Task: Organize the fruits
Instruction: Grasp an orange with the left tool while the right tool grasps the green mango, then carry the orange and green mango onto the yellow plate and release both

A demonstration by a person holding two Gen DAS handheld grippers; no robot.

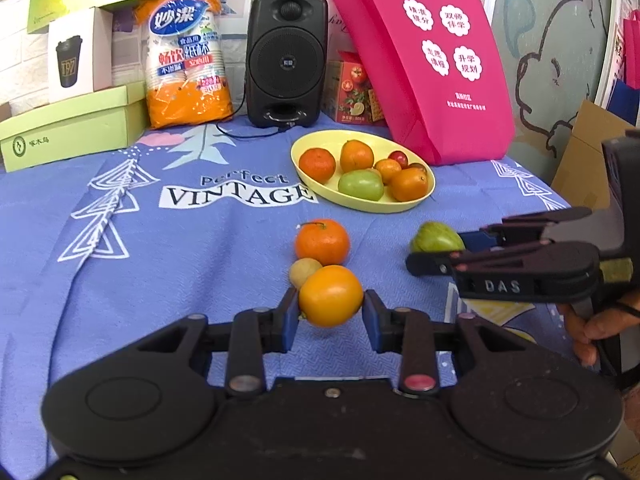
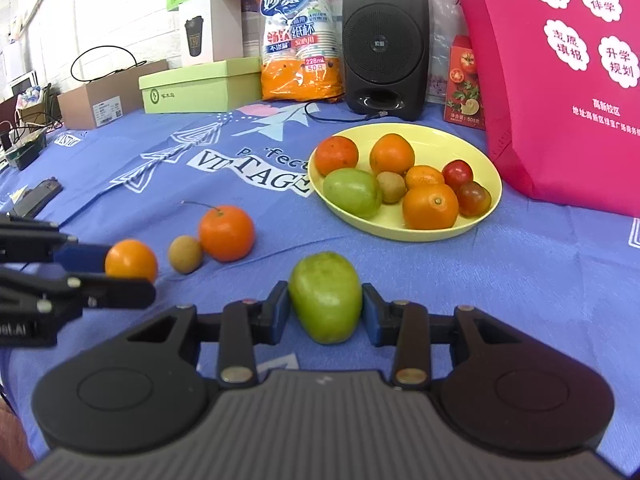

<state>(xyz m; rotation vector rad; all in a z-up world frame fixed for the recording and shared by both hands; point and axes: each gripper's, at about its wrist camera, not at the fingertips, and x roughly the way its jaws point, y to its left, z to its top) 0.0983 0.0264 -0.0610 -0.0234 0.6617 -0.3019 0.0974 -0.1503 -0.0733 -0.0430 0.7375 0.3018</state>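
Note:
My left gripper (image 1: pixel 331 310) is shut on a yellow-orange orange (image 1: pixel 330 295), held just above the blue cloth; it also shows in the right wrist view (image 2: pixel 131 261). My right gripper (image 2: pixel 325 312) is shut on a green fruit (image 2: pixel 325 297), which also shows in the left wrist view (image 1: pixel 436 237). A stemmed tangerine (image 1: pixel 322 241) and a small brown kiwi (image 1: pixel 305 272) lie on the cloth beyond the left gripper. A yellow plate (image 2: pixel 490 168) holding several oranges, a green fruit, a kiwi and small tomatoes sits further back.
A black speaker (image 1: pixel 286 58) with its cable, an orange paper-cup pack (image 1: pixel 186 52), green boxes (image 1: pixel 68 128), a tomato carton (image 1: pixel 352 90) and a pink bag (image 1: pixel 432 60) line the back. A cardboard box (image 2: pixel 108 94) stands at the far left.

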